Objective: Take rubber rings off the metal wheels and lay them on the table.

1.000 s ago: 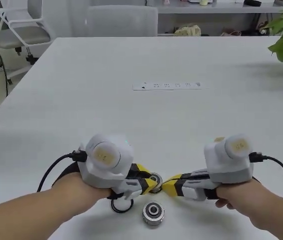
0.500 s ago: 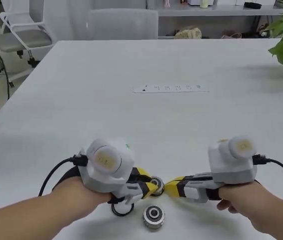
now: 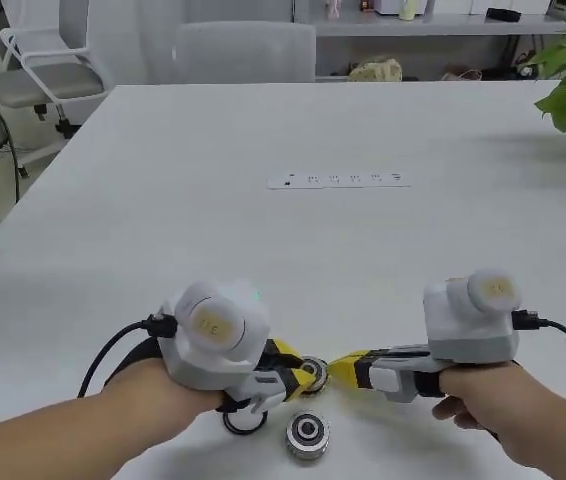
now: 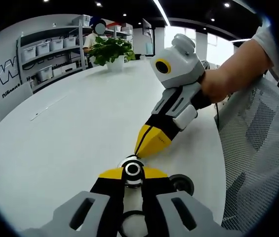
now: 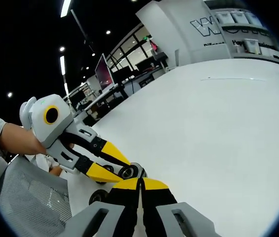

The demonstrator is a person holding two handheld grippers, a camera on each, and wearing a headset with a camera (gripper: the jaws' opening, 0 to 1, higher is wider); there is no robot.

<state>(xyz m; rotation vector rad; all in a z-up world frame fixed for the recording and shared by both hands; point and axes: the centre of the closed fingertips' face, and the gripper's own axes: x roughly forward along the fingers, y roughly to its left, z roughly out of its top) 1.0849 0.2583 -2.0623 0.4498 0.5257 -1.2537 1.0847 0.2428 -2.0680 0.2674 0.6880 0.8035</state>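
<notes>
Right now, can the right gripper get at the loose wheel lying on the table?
Probably yes. The loose wheel lies in the open, close to the right gripper, with nothing over it. That gripper's jaws stand shut, tips at the held wheel in the left gripper, so they must open first.

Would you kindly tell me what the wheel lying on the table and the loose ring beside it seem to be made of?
The wheel looks like polished metal: silvery rim with bright glints around a darker band. The ring is probably rubber: thin, matte black, without shine.
</notes>
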